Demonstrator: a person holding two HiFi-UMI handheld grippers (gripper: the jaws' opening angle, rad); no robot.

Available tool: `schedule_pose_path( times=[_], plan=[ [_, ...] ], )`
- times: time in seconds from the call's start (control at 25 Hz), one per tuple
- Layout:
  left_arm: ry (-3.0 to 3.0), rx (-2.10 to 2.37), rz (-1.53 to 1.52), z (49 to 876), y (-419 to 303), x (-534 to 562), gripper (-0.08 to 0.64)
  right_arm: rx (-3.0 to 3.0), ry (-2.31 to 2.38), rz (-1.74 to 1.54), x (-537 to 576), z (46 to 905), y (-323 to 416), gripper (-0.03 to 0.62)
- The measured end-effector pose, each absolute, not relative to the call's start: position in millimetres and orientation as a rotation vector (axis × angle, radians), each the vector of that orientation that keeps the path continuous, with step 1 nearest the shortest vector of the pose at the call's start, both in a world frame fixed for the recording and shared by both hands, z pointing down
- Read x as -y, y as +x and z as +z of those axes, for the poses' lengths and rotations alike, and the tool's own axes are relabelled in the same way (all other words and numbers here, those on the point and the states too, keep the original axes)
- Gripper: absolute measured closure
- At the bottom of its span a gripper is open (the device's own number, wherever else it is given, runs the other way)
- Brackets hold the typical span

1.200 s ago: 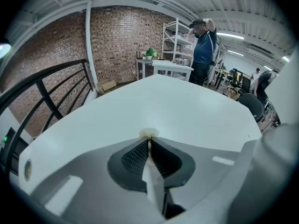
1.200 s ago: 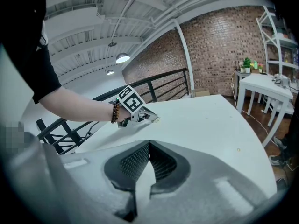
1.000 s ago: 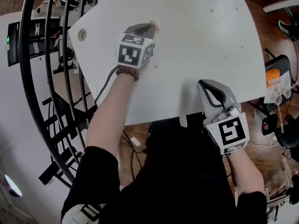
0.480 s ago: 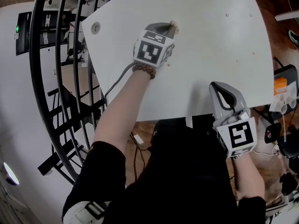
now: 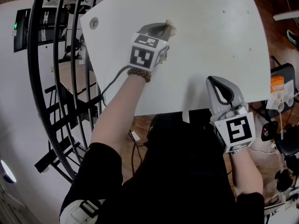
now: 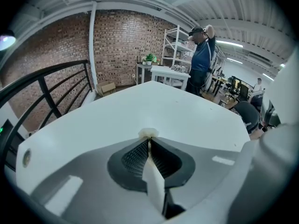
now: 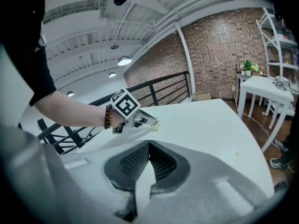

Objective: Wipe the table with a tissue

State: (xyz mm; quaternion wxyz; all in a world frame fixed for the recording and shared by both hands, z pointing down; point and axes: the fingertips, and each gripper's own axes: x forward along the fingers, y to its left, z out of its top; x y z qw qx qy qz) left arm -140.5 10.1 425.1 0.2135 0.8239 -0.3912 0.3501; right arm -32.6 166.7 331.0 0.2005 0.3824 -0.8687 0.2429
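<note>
Our left gripper (image 5: 164, 28) pinches the tissue (image 5: 171, 29), a small wad poking forward just past its tips, along its line, over the table (image 5: 215, 36); our right gripper (image 5: 212, 82) is closed, empty, at the near edge

White counter (image 5: 210, 45) with rounded corners. A round grommet (image 5: 94, 22) is set near its left corner; small specks (image 5: 224, 11) dot the top. A crumpled tissue (image 5: 171, 29) sits close over the far-left part; contact with the top cannot be told.

Railing (image 5: 51, 78) left of table (image 5: 210, 41); tissue (image 5: 171, 29) near that side.
</note>
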Motion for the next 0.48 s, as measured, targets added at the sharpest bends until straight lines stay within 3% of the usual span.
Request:
schedule_pose_path(
  times=[0.48],
  plan=[
    [2.179,1.148,0.968,424,-188,-64,0.526,2.455,1.066,0.644,-165,320,-38,0.601]
  ],
)
